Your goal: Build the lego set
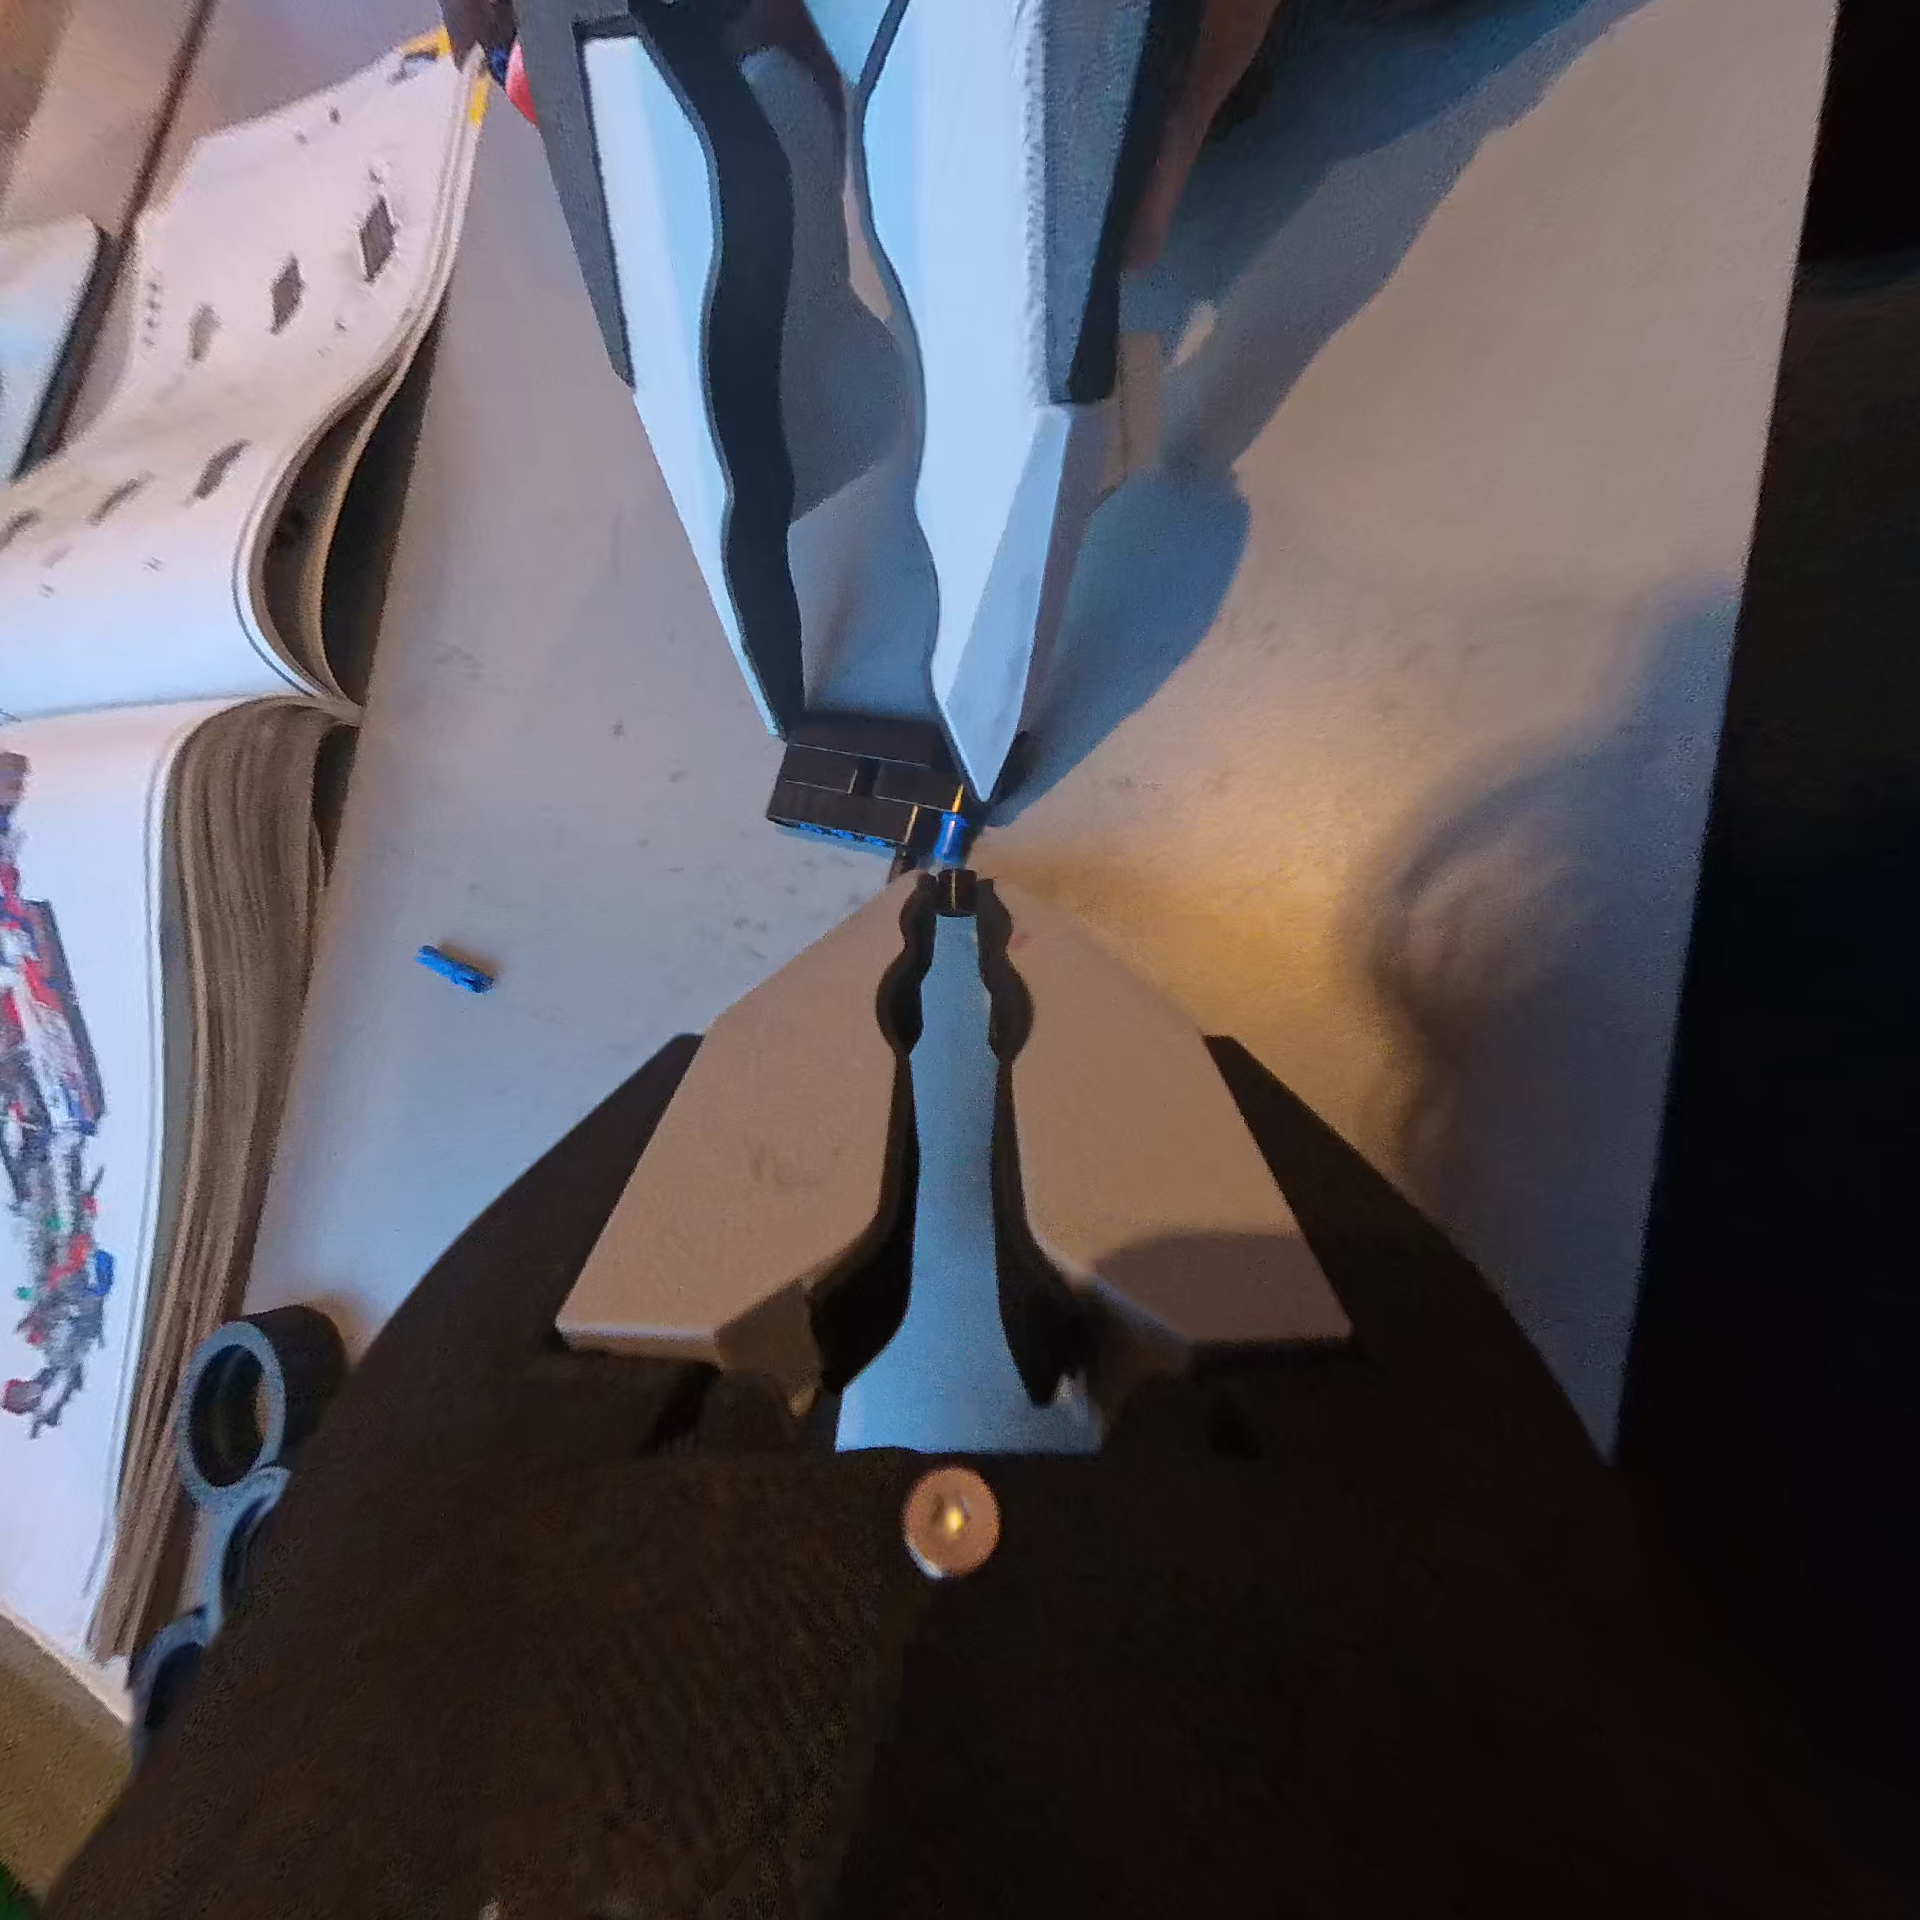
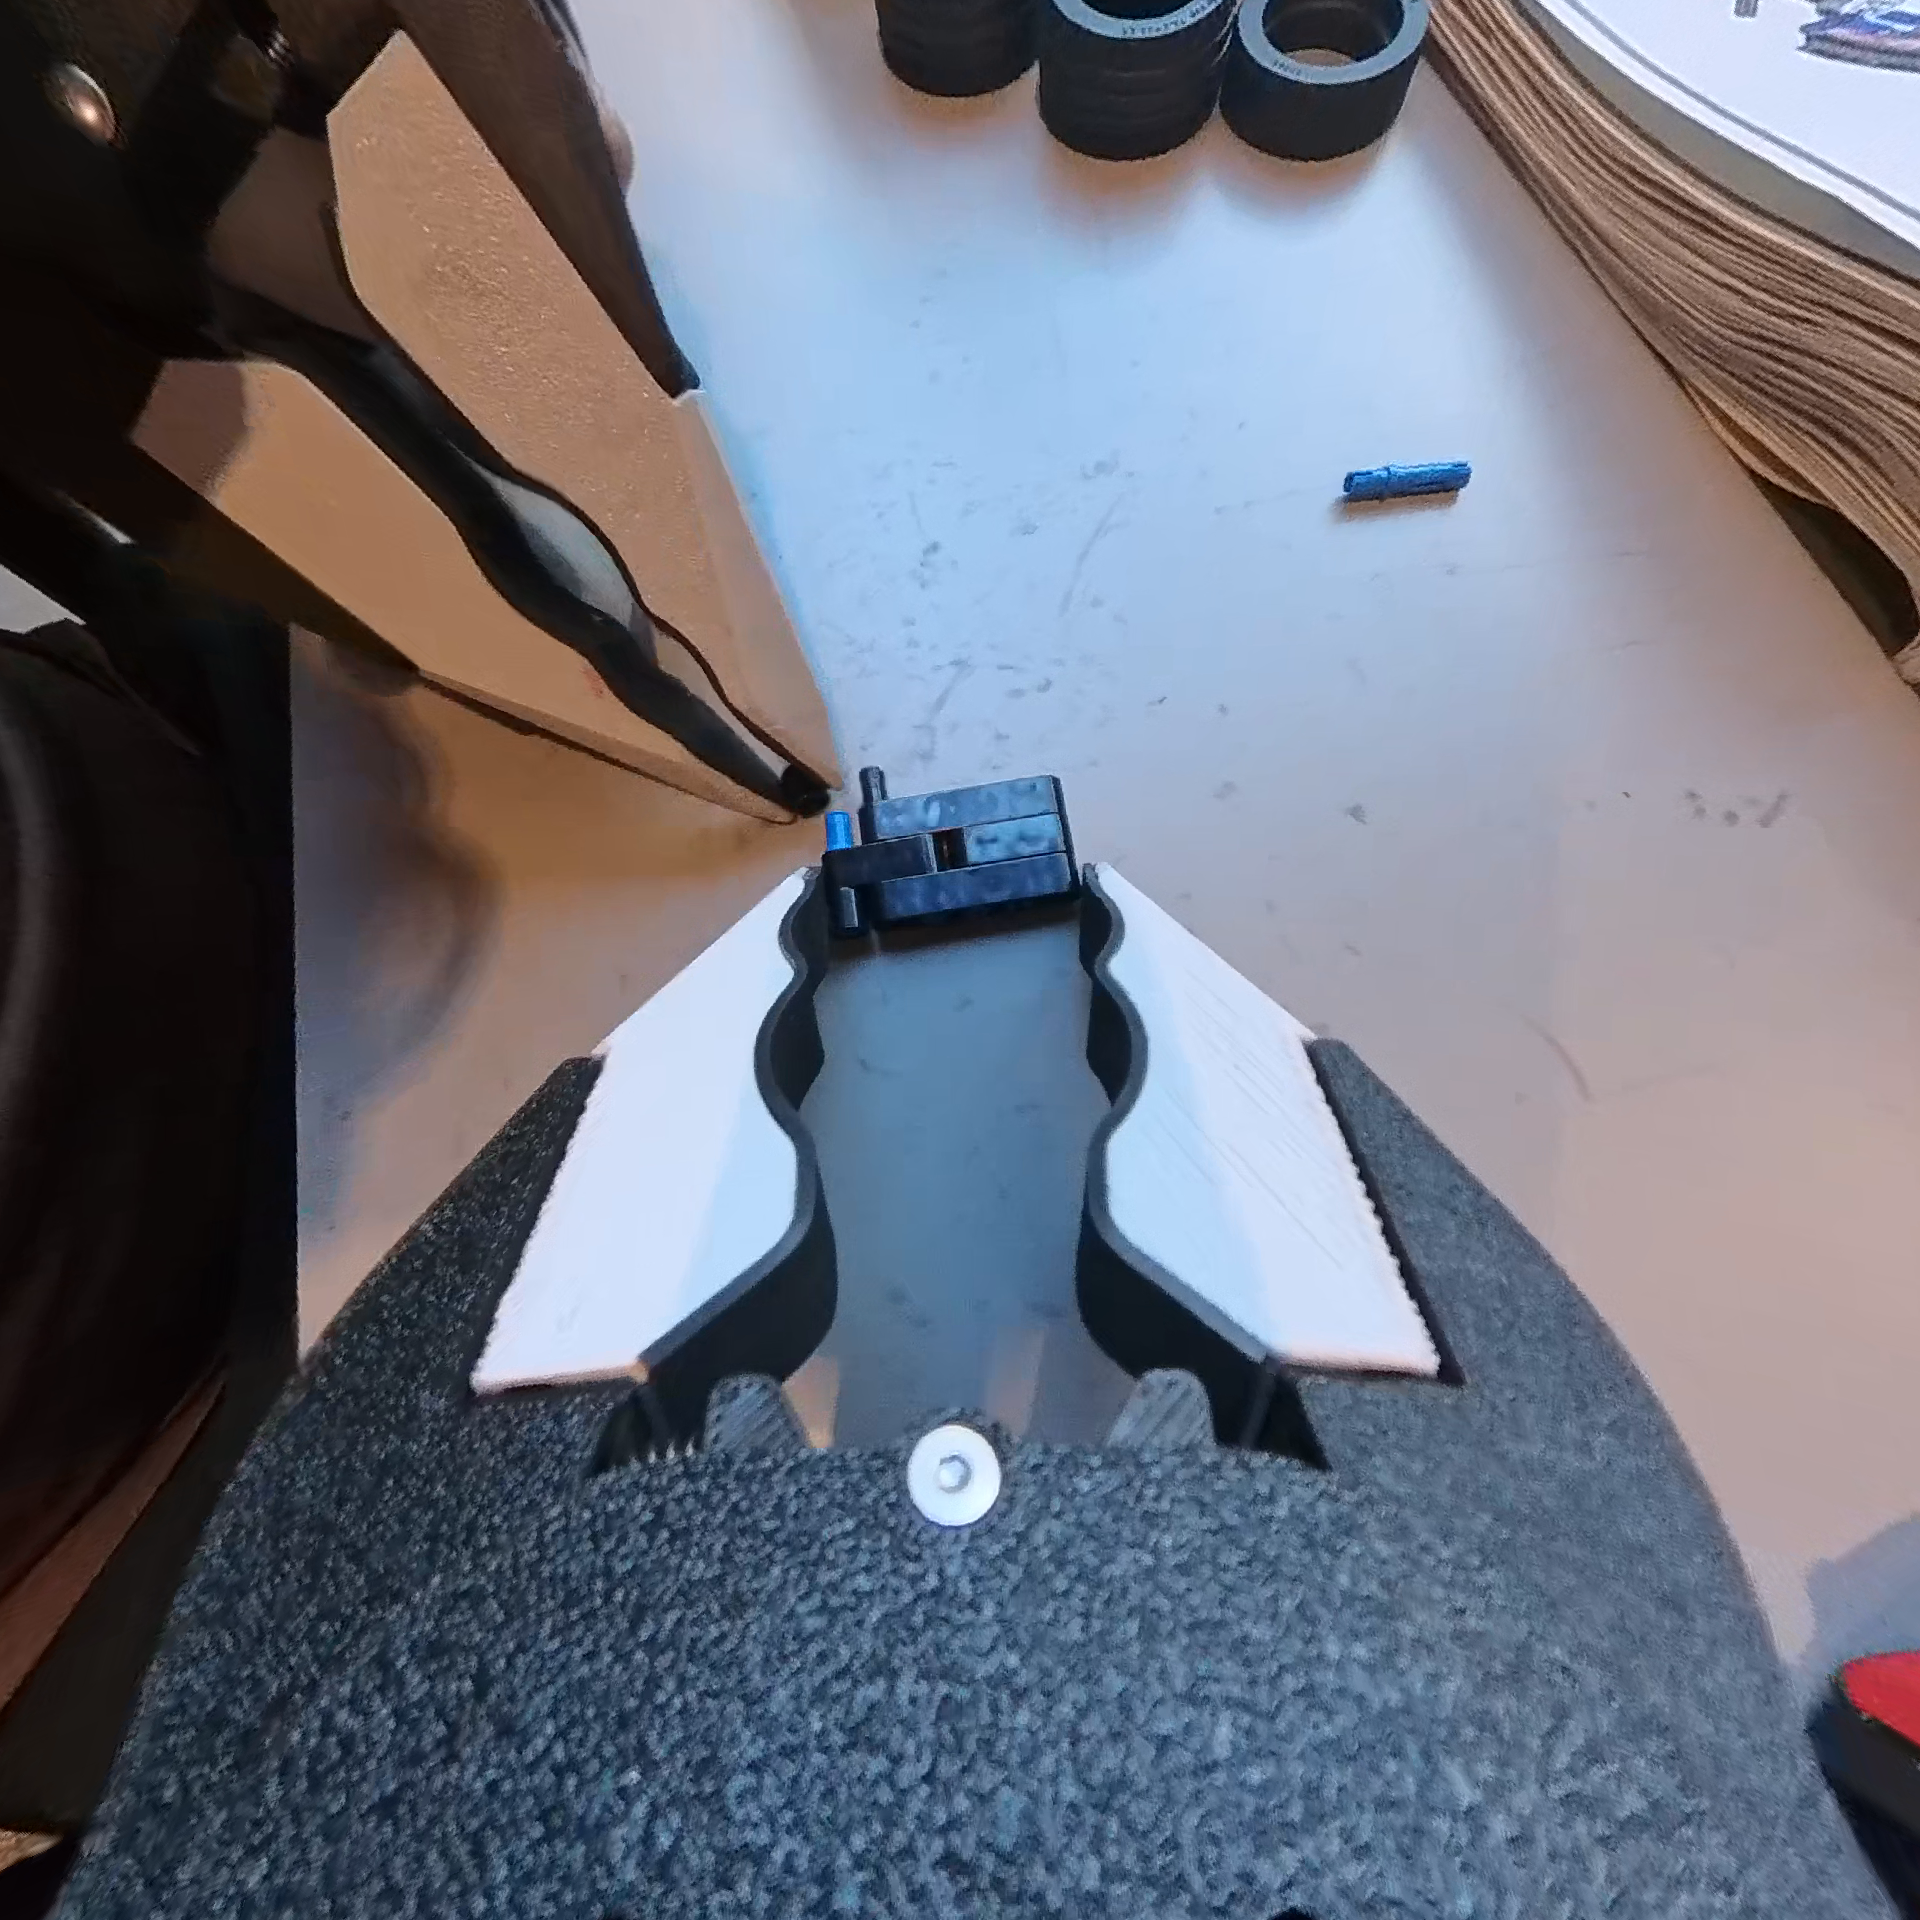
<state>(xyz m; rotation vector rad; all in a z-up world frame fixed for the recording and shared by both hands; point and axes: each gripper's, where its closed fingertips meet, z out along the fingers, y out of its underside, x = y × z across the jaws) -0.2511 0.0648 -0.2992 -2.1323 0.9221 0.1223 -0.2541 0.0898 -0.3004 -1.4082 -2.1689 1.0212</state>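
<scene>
My right gripper (image 2: 948, 894) is shut on a black lego assembly (image 2: 966, 852) of stacked beams and holds it just above the white table. A short blue pin (image 2: 840, 828) sticks out of the assembly's left end. My left gripper (image 1: 956, 899) is shut on a small black round piece (image 1: 956, 891), whose end is right at the blue pin (image 1: 951, 836). In the left wrist view the right gripper (image 1: 883, 748) comes in from the top with the assembly (image 1: 857, 795). In the right wrist view the left gripper (image 2: 810, 798) comes in from the upper left.
A loose blue pin (image 1: 455, 968) lies on the table (image 1: 540, 623), also in the right wrist view (image 2: 1408, 483). An open instruction booklet (image 1: 156, 520) lies on the left. Black tyres (image 2: 1143, 62) stand beyond. The table's edge (image 1: 1756, 727) runs along the right. Both grippers' tips are close together, under 4 cm apart.
</scene>
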